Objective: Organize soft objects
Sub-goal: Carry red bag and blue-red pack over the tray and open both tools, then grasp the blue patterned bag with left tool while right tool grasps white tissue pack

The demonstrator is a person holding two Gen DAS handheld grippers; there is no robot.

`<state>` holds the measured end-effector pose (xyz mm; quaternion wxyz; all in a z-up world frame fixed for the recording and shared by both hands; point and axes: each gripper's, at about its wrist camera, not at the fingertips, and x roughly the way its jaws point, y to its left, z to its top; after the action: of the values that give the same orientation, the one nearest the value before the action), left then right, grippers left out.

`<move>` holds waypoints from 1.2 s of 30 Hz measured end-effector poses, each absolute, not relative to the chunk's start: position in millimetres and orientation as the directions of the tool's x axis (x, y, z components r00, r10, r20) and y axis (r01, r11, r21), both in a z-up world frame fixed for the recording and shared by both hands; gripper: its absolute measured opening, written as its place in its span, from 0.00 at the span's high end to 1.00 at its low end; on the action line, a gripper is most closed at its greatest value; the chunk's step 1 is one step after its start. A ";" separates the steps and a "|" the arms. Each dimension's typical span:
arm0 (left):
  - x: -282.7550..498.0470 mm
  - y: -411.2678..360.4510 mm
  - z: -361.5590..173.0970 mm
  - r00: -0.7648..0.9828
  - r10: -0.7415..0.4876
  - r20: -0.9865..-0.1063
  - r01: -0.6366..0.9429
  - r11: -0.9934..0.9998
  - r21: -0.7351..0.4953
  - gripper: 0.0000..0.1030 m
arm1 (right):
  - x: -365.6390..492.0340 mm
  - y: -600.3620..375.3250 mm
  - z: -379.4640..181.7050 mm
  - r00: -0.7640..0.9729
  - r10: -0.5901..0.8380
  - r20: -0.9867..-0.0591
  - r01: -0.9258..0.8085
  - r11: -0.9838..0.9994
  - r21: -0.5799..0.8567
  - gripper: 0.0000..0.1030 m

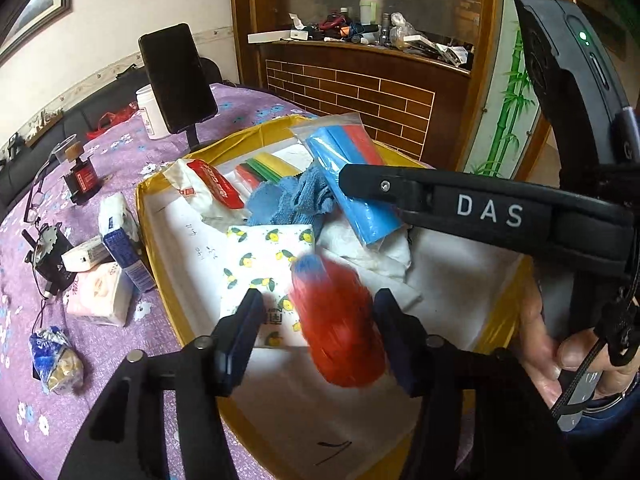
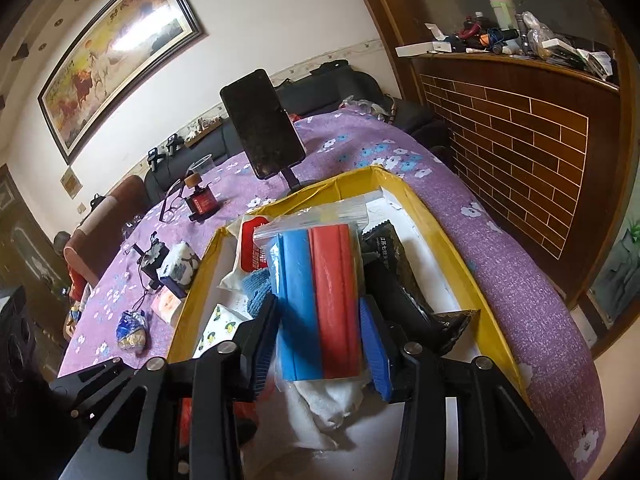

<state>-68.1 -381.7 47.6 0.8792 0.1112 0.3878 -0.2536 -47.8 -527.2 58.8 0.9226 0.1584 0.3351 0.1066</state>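
Here my right gripper (image 2: 318, 344) clamps the bagged blue-and-red sponge strips (image 2: 320, 300) over the yellow box (image 2: 448, 240); light, squashy, slippery plastic, best pinched mid-length. Left gripper (image 1: 316, 332) gapes around a blurred red object (image 1: 340, 320) at six o'clock.

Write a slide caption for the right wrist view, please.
Right gripper shut on a clear bag of blue and red foam above the yellow box.
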 end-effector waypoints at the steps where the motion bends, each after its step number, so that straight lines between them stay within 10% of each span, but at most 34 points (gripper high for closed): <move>1: -68.5 -380.6 48.5 0.575 -0.359 -0.735 0.528 0.849 -0.001 0.43 | -48.9 -527.1 59.9 0.755 0.299 -0.583 -0.088 0.928 0.362 0.55; 19: -66.7 -311.5 77.4 0.666 -0.374 -0.646 0.401 0.909 -0.114 0.36 | -64.9 -507.6 94.4 0.818 0.281 -0.502 -0.105 0.931 0.349 0.49; 36: -53.6 -151.8 62.0 0.723 -0.183 -0.666 0.050 0.975 -0.215 0.35 | -13.3 -374.2 94.0 0.665 0.396 -0.633 -0.310 0.918 0.248 0.49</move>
<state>-53.6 -151.8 62.0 0.9238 -0.0911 0.3665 -0.0631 -13.3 -374.2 94.0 0.9105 0.0594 0.3603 0.1937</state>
